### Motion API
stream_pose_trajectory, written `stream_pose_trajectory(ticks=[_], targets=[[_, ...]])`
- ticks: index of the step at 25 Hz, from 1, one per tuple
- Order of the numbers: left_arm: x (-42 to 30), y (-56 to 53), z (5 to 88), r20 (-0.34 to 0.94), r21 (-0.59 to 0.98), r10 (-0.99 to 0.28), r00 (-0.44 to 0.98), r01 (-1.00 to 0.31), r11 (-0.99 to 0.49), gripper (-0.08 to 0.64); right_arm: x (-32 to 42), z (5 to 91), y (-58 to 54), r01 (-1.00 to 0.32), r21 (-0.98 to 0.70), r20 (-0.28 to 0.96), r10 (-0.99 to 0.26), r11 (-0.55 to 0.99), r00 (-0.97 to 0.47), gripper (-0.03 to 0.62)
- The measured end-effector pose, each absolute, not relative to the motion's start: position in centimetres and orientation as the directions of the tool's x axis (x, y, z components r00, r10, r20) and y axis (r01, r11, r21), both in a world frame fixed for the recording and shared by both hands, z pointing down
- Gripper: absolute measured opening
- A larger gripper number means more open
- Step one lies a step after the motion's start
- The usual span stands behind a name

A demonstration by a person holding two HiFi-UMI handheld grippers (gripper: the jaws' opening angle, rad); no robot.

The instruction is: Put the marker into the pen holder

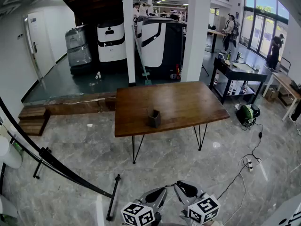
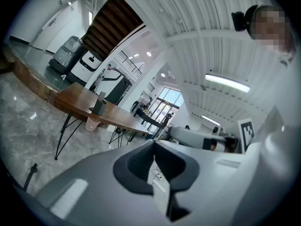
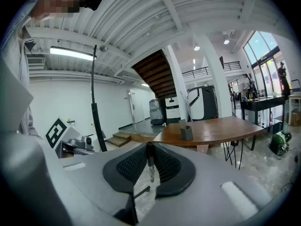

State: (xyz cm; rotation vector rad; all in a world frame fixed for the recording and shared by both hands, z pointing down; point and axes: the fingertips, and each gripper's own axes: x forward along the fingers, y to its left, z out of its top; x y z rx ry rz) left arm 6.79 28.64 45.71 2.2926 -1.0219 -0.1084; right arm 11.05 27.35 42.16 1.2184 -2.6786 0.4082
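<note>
The right gripper [image 3: 149, 149] has its jaws closed narrowly on the marker [image 3: 150, 167]. The marker is a slim dark pen pinched between the two ribbed pads. It stands upright along the line where the pads meet, with its dark end at the top of the pads.

The left gripper [image 2: 154, 146] has its jaws pressed together, with nothing between them.

In the head view both grippers sit at the bottom edge of the frame. They are close together over the marble floor [image 1: 84, 173] and well apart from the table [image 1: 188, 102].

The pen holder [image 1: 154, 118] is a small dark grey box. It stands upright on the wooden table near the front edge, left of the table's middle. Nothing else rests on the tabletop beside it. Its opening faces up, but the inside is too dark and too small in every view to tell whether it holds anything. In the right gripper view one wall of the holder rises higher than the rest.

A pale, cup-shaped bin [image 2: 93, 124] sits on the floor under the table, below the holder. Its contents cannot be made out.

The marker is therefore in the right gripper's grip, away from the table and outside the pen holder.
</note>
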Motion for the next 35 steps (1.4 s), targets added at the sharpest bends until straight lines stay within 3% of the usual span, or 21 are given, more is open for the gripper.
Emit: stream_pose_trajectory(ticks=[9, 26, 35], targets=[[5.5, 22.3, 45.8, 0.172, 0.557, -0.698, 0.695, -0.653, -0.513, 0.006, 9.2, 42.0, 20.8, -0.753, -0.178, 0.250, -0.711, 0.633, -0.657, 0.041], [-2.1, -2.0, 43.6, 0.160, 0.549, -0.701, 0.695, -0.652, -0.522, 0.006, 5.1, 39.8, -3.2, -0.815, -0.166, 0.235, -0.781, 0.554, -0.579, 0.041], [-4.1, -7.9, 45.1, 0.180, 0.590, -0.703, 0.688, -0.647, -0.483, 0.006, 4.0, 40.2, -8.6, -0.833, -0.160, 0.246, -0.796, 0.530, -0.554, 0.041]])
